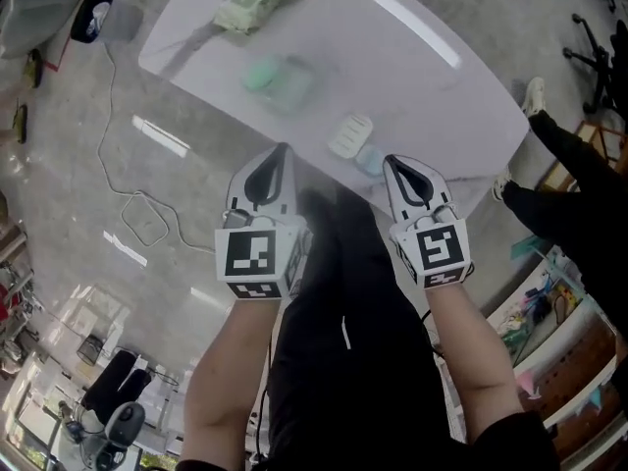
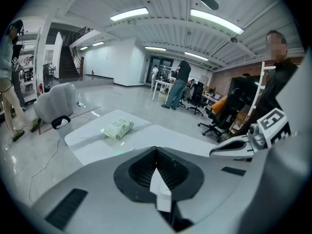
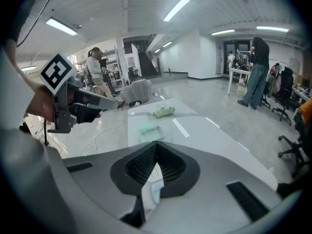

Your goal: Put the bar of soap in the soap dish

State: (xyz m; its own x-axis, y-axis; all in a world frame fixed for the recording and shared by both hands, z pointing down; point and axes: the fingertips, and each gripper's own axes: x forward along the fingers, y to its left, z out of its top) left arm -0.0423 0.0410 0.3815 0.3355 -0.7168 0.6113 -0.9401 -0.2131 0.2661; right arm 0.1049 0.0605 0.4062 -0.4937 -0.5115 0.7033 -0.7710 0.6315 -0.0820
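White and ribbed, the bar of soap (image 1: 350,134) lies near the tabletop's (image 1: 422,86) near edge, long axis pointing away, tipped slightly right. The green soap dish (image 1: 276,77) sits apart, farther back. The left claw (image 1: 282,153) and right claw (image 1: 391,163) are pressed together, empty.

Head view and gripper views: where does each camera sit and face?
Head view: on the head, steeply down at the white table; forearms, left gripper, right gripper show.
Left gripper view: on that gripper, across the table; its shut jaws, right gripper.
Right gripper view: likewise; its shut jaws, left gripper.
Shared: all show the pale green pack.
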